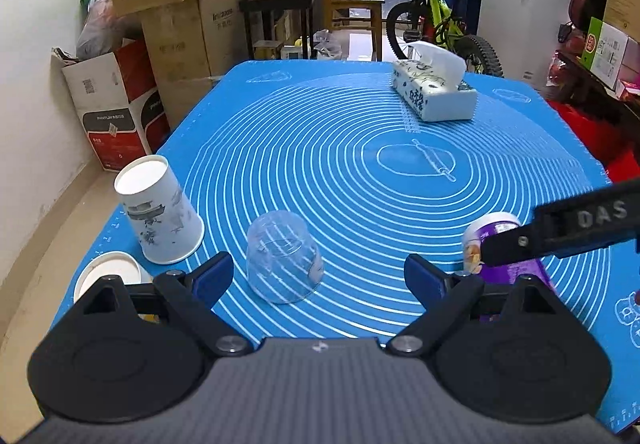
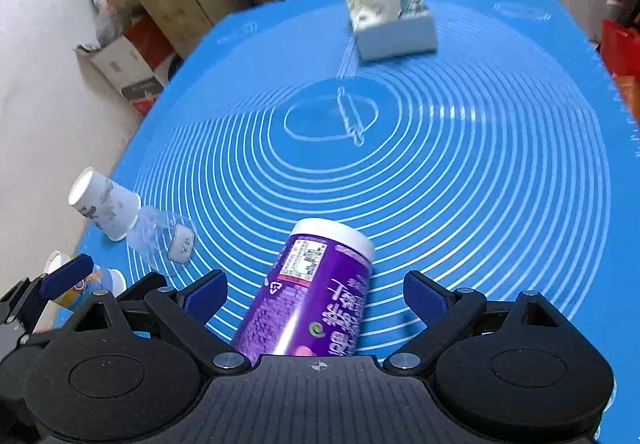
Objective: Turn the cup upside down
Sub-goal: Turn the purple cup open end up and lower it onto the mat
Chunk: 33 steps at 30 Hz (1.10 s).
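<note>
Left wrist, right gripper (image 1: 492, 252) marked "DAS", purple cup (image 2: 316, 284)

Right gripper (image 2: 316, 294) fingers (image 2: 424, 294) spread, purple cup (image 2: 308, 296) between, untouched.

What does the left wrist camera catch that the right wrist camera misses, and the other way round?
Only the left view shows the bicycle and wooden chair behind the table. Only the right view shows the purple cup's label and the small colourful cup beside the left claw. Both show the blue mat, tissue box, white paper cup and clear cup.
</note>
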Motion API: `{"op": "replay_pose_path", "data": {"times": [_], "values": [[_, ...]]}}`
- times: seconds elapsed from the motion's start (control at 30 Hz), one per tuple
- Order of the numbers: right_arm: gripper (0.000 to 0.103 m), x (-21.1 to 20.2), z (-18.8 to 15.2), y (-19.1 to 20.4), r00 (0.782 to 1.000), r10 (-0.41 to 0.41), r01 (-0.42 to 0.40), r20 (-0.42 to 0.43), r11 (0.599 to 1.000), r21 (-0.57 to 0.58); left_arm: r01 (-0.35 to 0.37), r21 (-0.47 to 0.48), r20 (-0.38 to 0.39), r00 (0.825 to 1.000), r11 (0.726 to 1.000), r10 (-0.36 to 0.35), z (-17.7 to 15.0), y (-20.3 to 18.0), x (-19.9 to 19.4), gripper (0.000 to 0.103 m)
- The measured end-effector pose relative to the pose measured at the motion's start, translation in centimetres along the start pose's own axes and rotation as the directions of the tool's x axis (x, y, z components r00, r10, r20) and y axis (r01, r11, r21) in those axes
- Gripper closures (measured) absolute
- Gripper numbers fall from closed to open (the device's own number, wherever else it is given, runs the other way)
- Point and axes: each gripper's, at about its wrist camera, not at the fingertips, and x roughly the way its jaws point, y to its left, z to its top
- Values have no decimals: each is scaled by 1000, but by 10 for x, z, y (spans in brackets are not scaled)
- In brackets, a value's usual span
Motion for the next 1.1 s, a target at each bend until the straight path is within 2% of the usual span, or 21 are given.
{"op": "replay_pose_path", "data": {"times": [0.13, 0.2, 0.33, 0.47, 0.57, 0.6, 0.7, 0.8, 0.93, 1.1], "values": [[16, 19, 2, 1, 997, -2, 4, -76, 1000, 24, 2, -5, -11, 1000, 1000, -2, -1, 3, 4, 11], [28, 27, 1, -1, 994, 22, -18, -107, 999, 40, 7, -6, -12, 1000, 1000, -7, -2, 3, 5, 11], [30, 25, -1, -2, 994, 64, -61, -92, 998, 35, 19, -4, -15, 1000, 1000, -19, -2, 1, 6, 11], [30, 7, -7, 2, 1000, 19, -19, 15, 999, -33, 31, -9, -14, 999, 999, -31, -2, -3, 6, 11], [31, -13, -14, 5, 990, -52, 67, 134, 992, -111, 43, -11, -10, 999, 999, -43, -1, -5, 5, 11], [31, -22, -18, 7, 979, -76, 104, 187, 985, -140, 48, -10, -8, 999, 999, -48, -1, -7, 5, 11], [32, -42, -30, 8, 925, -140, 218, 353, 957, -192, 60, -7, -5, 998, 998, -60, -1, -12, 5, 11], [32, -47, -36, 6, 876, -167, 279, 453, 941, -193, 78, -7, -3, 997, 997, -78, -1, -19, 4, 11], [32, -48, -44, 1, 813, -220, 366, 540, 914, -177, 90, 3, -3, 996, 996, -90, -3, -28, 3, 11], [32, -42, -70, -8, 741, -228, 436, 632, 879, -194, 99, 6, -6, 995, 995, -99, -7, -33, 4, 11]]}}
